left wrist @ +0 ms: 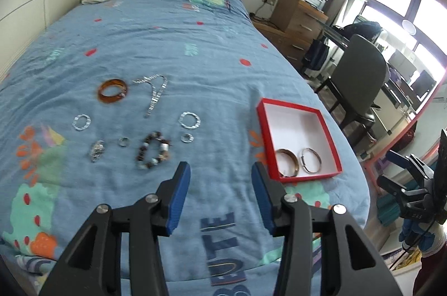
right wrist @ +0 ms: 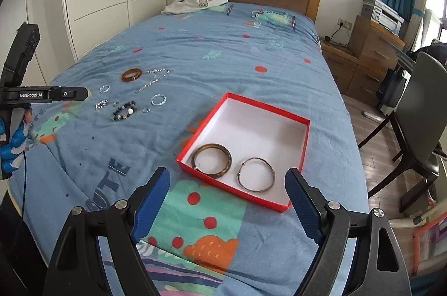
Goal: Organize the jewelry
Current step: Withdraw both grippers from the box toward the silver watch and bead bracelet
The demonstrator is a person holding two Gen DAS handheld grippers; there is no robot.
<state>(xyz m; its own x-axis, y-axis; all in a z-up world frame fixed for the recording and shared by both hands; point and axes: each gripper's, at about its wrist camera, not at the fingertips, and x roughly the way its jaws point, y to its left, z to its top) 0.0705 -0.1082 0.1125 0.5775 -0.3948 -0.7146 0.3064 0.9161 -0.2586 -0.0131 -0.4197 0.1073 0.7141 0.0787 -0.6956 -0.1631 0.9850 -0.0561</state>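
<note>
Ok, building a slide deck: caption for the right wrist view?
Open right hand-held gripper above a bed, facing a red box holding two bangles; loose jewelry waits beyond.

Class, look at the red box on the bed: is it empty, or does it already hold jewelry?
Not empty. The red box holds a brown bangle and a silver bangle on its white floor.

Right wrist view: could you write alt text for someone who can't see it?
An open red box on a blue bedspread holds a brown bangle and a thin metal bangle. The open right tool hovers near it; more jewelry lies farther left.
</note>
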